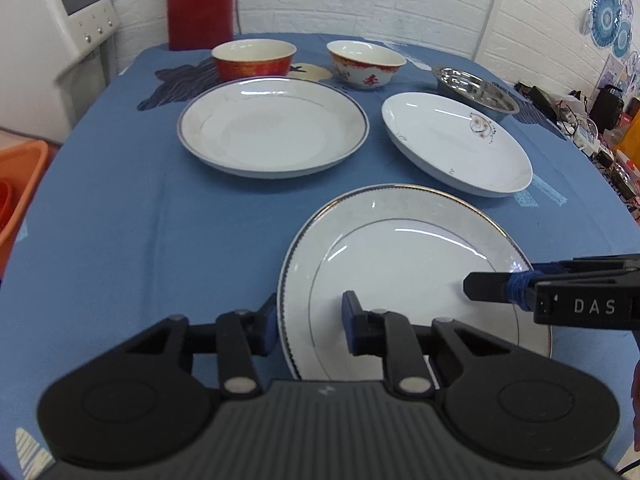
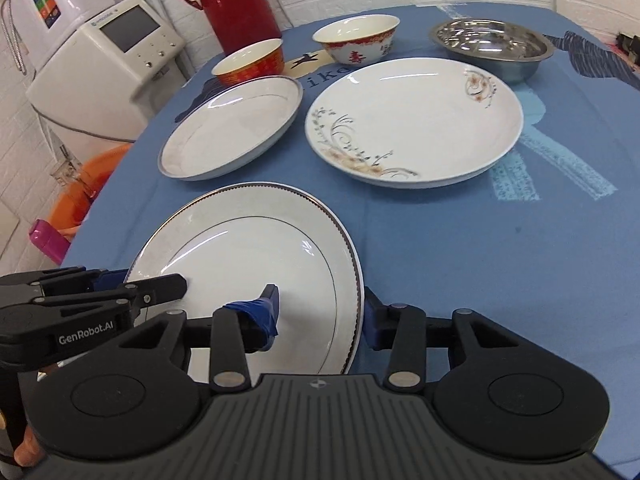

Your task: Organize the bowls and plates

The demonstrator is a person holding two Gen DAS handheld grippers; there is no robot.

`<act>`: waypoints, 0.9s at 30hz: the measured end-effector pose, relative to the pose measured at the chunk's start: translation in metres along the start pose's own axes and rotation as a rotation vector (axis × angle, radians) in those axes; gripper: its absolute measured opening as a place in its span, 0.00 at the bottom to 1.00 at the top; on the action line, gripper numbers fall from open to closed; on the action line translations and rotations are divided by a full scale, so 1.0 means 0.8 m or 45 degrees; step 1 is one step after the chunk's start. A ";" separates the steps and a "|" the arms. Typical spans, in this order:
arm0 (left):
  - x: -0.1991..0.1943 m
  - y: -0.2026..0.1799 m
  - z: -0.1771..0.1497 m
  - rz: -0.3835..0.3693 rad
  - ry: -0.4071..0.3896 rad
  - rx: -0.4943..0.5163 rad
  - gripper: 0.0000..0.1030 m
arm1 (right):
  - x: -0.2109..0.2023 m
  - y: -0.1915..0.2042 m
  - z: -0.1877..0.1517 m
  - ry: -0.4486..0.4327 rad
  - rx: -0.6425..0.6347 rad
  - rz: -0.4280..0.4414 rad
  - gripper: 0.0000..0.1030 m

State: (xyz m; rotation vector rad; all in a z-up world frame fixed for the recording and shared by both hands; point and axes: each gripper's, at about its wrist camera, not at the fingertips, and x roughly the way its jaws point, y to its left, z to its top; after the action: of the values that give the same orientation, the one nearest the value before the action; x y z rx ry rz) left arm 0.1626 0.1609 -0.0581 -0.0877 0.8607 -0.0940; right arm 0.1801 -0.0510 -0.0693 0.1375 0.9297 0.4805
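A white plate with a gold rim [image 1: 400, 264] [image 2: 248, 248] lies nearest on the blue tablecloth. My left gripper [image 1: 310, 316] is open and straddles its left rim, one finger outside the rim and one over the plate. My right gripper [image 2: 320, 314] is open and straddles the opposite rim the same way. Each shows in the other's view: right gripper [image 1: 480, 286], left gripper [image 2: 160, 284]. Farther back lie a silver-rimmed plate [image 1: 272, 126] [image 2: 232, 128] and a floral deep plate [image 1: 456, 144] [image 2: 412, 120]. Behind them stand a red bowl [image 1: 252, 58], a white-and-red bowl [image 1: 366, 64] and a steel bowl [image 1: 476, 90].
A red thermos [image 1: 200, 0] stands at the table's far edge. A white appliance [image 1: 52, 40] and an orange basin [image 1: 20, 184] sit off the left side. Cluttered items [image 1: 592, 128] lie beyond the right edge. Bare cloth [image 1: 140, 220] lies left of the near plate.
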 end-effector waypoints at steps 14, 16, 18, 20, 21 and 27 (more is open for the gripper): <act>-0.066 0.068 -0.069 0.088 0.007 -0.078 0.16 | -0.002 0.088 -0.050 0.002 -0.134 0.144 0.33; -0.063 0.069 -0.071 0.079 0.000 -0.095 0.17 | 0.000 0.087 -0.047 0.004 -0.149 0.148 0.34; -0.063 0.070 -0.071 0.072 -0.006 -0.093 0.17 | 0.000 0.085 -0.045 0.015 -0.142 0.153 0.34; -0.065 0.069 -0.071 0.078 -0.006 -0.062 0.24 | 0.000 0.082 -0.042 0.035 -0.158 0.170 0.33; -0.070 0.069 -0.071 0.108 -0.027 -0.041 0.41 | -0.001 0.078 -0.040 0.036 -0.138 0.172 0.33; -0.115 0.094 -0.046 0.261 -0.148 -0.048 0.49 | -0.046 0.014 -0.014 -0.079 -0.025 0.048 0.35</act>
State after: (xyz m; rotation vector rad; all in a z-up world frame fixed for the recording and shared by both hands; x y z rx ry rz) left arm 0.0784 0.2447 -0.0215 -0.0395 0.7507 0.1183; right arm 0.1491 -0.0587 -0.0457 0.1517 0.8625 0.5176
